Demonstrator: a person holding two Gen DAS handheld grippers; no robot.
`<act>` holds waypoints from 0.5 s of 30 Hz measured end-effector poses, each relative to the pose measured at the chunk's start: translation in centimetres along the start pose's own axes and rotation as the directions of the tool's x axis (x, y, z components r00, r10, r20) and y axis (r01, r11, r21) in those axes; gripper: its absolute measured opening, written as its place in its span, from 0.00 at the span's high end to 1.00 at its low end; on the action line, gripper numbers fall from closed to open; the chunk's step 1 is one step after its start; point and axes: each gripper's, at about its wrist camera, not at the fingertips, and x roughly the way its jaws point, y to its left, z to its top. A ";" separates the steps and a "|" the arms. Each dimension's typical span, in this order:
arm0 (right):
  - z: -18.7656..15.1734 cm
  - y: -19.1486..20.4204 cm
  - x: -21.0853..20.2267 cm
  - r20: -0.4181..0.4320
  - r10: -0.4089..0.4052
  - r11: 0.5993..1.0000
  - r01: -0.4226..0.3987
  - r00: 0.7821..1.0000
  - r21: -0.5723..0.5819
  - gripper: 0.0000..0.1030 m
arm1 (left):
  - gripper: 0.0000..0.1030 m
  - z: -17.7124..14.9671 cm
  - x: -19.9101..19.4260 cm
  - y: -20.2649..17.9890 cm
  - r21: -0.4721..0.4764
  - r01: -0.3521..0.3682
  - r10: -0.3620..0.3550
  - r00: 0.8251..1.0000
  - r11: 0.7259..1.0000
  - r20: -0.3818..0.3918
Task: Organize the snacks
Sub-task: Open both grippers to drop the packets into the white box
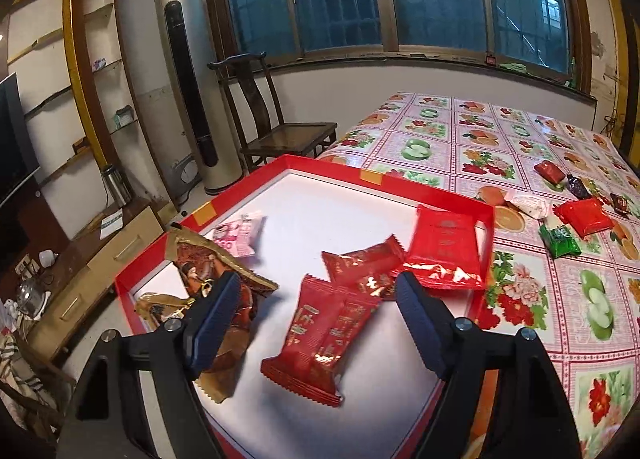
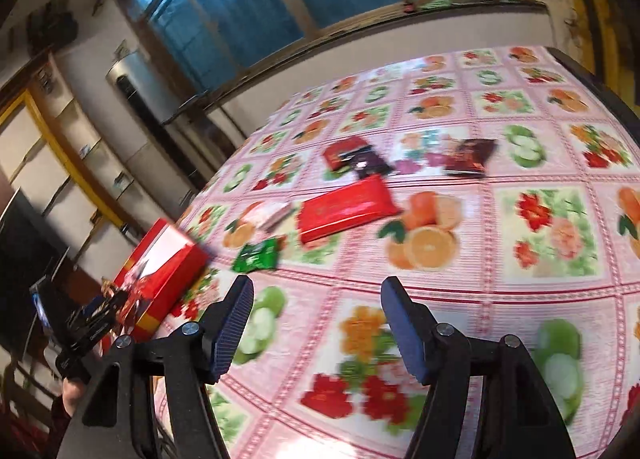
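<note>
Main risk from here: the red flat packet [image 1: 446, 249] leans on the far wall of the red tray [image 1: 486, 215], w/ its top edge on the rim, so a nudge could tip it back out onto the tablecloth [image 1: 520, 291]. The right wrist view is smeared, prob. from quick motion, so a rushed grab at the loose red packet [image 2: 346, 209] or green candy [image 2: 256, 257] could miss or scatter them.

Left gripper [image 1: 316, 293] hovers low over the tray, jaws apart, nothing between them; red wrappers [image 1: 320, 339] and a gold-brown packet [image 1: 208, 267] lie just below. Right gripper [image 2: 316, 307] hangs above bare cloth, tilted, jaws apart & empty, aimed toward the snacks left outside, which sit well apart from the tray.
</note>
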 end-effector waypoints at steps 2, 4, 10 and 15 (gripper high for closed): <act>0.5 -3.7 -1.2 0.028 -0.035 0.995 0.032 0.999 0.095 0.32 | 0.23 0.2 -0.1 -1.5 0.008 0.009 -0.009 1.000 1.000 -0.002; 0.8 -6.6 -2.1 0.053 -0.060 0.984 0.050 0.997 0.170 0.32 | 0.23 0.4 -0.2 -2.9 0.015 0.024 -0.024 1.000 1.000 -0.009; 0.7 -10.1 -2.4 0.068 -0.083 0.956 0.060 0.994 0.286 0.32 | 0.23 0.0 -0.5 -5.4 0.076 0.024 -0.022 0.999 0.997 -0.030; 0.5 -8.7 -1.5 0.047 -0.077 0.977 0.066 0.996 0.201 0.32 | 0.23 -0.5 -1.0 -4.2 0.065 0.015 -0.013 0.999 0.998 -0.041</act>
